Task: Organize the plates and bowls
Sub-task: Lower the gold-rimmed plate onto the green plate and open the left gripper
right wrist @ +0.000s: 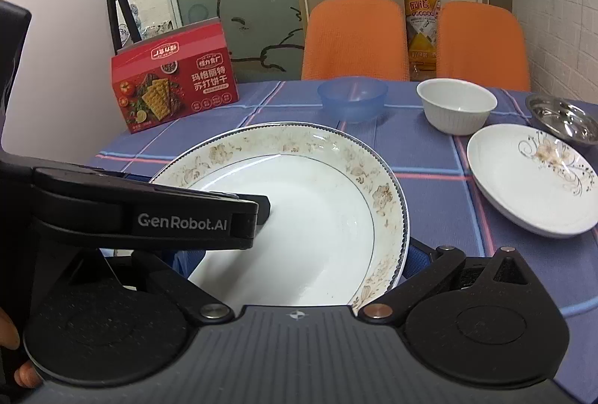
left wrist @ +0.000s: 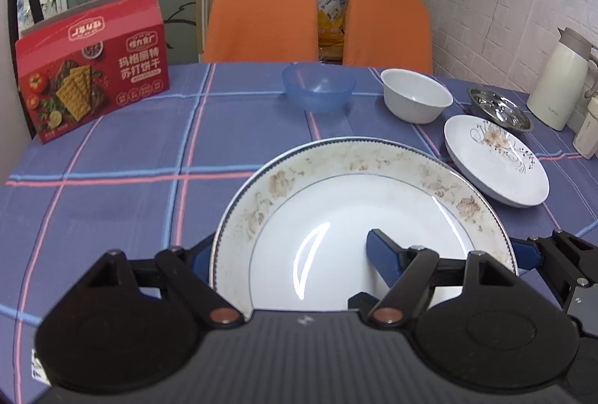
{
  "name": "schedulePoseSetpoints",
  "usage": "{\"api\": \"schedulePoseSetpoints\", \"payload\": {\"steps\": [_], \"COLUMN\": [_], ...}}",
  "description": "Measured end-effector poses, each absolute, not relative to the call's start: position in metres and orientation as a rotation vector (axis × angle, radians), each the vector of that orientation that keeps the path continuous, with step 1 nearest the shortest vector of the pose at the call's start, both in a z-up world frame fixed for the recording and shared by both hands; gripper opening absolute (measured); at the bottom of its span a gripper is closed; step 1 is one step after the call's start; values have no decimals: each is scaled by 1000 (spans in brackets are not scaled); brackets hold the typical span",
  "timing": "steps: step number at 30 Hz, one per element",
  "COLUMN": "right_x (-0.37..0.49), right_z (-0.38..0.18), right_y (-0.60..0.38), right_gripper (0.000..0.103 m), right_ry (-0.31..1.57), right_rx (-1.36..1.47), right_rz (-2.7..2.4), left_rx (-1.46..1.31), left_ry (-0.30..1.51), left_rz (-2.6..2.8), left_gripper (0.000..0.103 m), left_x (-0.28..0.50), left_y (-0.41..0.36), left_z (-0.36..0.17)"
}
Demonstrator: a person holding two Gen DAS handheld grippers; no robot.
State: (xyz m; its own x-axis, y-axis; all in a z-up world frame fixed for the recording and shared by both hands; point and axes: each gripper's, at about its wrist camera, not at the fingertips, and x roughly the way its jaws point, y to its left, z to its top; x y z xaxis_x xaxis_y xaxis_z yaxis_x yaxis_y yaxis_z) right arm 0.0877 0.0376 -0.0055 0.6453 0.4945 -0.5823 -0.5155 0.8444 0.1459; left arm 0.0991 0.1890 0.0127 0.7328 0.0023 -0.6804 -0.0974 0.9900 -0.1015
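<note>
Mid-pickup of large plate [left wrist: 355, 202]: left gripper [left wrist: 287, 247] half-spread across rim, hold unclear, right gripper [right wrist: 299, 256] wide beneath; needs firm pinch before stacking with small plate [left wrist: 497, 161] at right.

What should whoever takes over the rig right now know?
Left gripper: one finger on the face of the large white plate with brown floral rim, the other behind its rim; firm clamp unclear.
Right gripper: spread wide, fingers below that plate's near edge.
On the checked blue tablecloth, unstacked: translucent blue plastic bowl, white ribbed bowl, shiny steel bowl, small white plate with floral swirl.
Done: nothing stacked yet.
Left: group the plates, nest the bowls.
</note>
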Motion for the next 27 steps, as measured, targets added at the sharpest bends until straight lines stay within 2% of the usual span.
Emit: {"api": "schedulePoseSetpoints", "payload": {"steps": [9, 18, 27], "right_x": [67, 66, 70], "right_z": [-29, -36, -37], "right_y": [35, 33, 28], "right_gripper": [91, 91, 89], "right_ry": [695, 662, 674], "right_rx": [-30, -48, -8], "right_rz": [578, 606, 632], "left_rx": [-174, -213, -272], "left_ry": [796, 741, 724], "left_rz": [60, 22, -6], "left_gripper": [76, 77, 87], "left_x": [74, 69, 66], "left_y": [185, 192, 200], "left_z": [-17, -22, -22]}}
